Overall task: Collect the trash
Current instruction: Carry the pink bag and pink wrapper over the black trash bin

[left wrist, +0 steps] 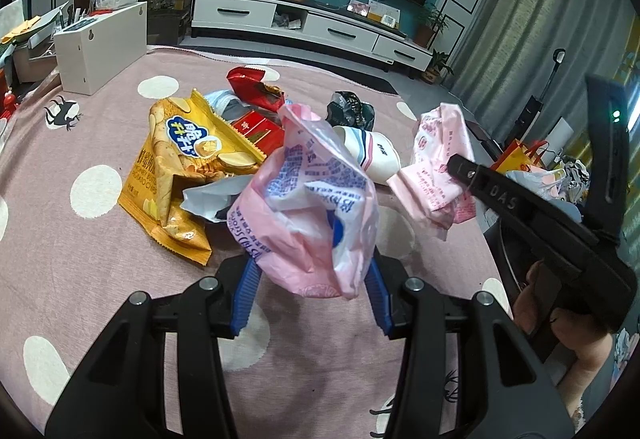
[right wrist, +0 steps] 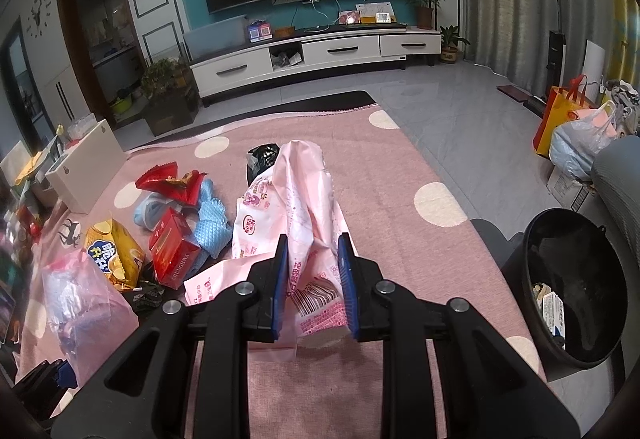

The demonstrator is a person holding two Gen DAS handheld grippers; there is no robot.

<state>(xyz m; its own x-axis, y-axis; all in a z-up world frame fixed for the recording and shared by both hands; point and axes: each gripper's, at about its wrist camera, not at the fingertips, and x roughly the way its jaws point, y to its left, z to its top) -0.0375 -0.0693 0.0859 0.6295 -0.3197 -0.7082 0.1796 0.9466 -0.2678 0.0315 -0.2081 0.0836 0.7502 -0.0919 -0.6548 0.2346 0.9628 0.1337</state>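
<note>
The left claw (left wrist: 312, 259) is clamped on a crumpled pink plastic bag with blue print (left wrist: 310, 199), held up off the pink polka-dot rug (left wrist: 80, 271); the blue pads (left wrist: 245, 291) press in from both sides of the bag's lower folds. The right claw (right wrist: 313, 279) grips a pale pink printed wrapper (right wrist: 304, 207) — its barcode end sits between the pads and the rest stands up ahead of them.

The rest of the trash lies in a loose heap toward the rug's far edge: a yellow potato chip bag (left wrist: 176, 175), a red carton (right wrist: 172, 251), a red foil wrapper (left wrist: 256, 87), a light blue mesh cloth (right wrist: 210, 223), a dark crumpled wrapper (left wrist: 351, 111) and a white paper cup (left wrist: 372, 153) on its side.

Off the rug's right edge stands a black bin (right wrist: 576, 287) — some scraps already lie in its bottom.
</note>
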